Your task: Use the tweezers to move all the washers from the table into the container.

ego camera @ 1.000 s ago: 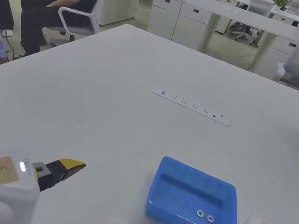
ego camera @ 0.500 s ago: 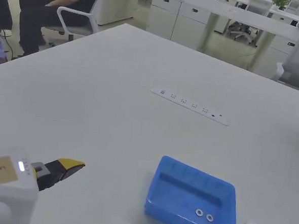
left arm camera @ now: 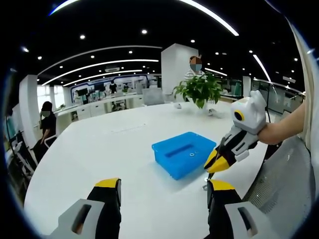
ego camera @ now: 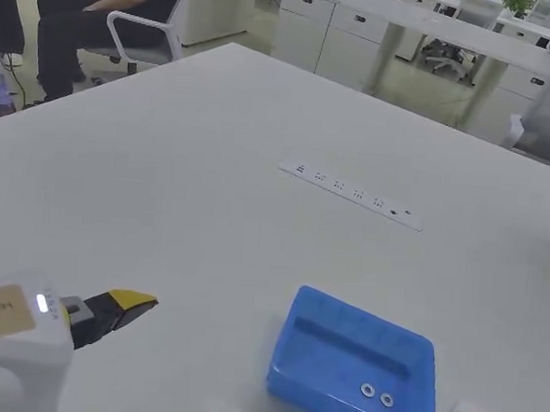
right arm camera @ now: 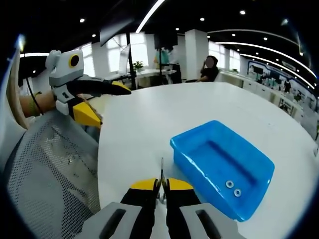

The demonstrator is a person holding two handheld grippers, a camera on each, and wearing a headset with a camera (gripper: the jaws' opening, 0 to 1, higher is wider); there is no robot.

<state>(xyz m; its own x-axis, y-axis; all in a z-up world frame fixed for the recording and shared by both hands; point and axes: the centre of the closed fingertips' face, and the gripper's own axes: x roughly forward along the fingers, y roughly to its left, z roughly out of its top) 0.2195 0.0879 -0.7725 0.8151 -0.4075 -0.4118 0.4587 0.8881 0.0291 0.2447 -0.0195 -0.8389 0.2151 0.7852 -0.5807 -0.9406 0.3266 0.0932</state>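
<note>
Still, the two small silver ring washers (ego camera: pixel 376 395) lie side by side at the 5 o'clock corner of the blue rectangular plastic container (ego camera: pixel 341 352), exactly where they were a second ago, so nothing has been added in that time. Just at its 6 o'clock, the thin steel tweezers (right arm camera: pixel 161 170) sit clamped in the right tool (right arm camera: pixel 161 185). It dipped toward the near edge of the white bench (ego camera: pixel 259 168) and has crept back, likely between fetches, while the left tool (left arm camera: pixel 164 184) waits at 8 o'clock, jaws apart and empty.

Two washers (ego camera: pixel 367 391), one container (ego camera: pixel 339 344), one tweezers (right arm camera: pixel 161 173)
</note>
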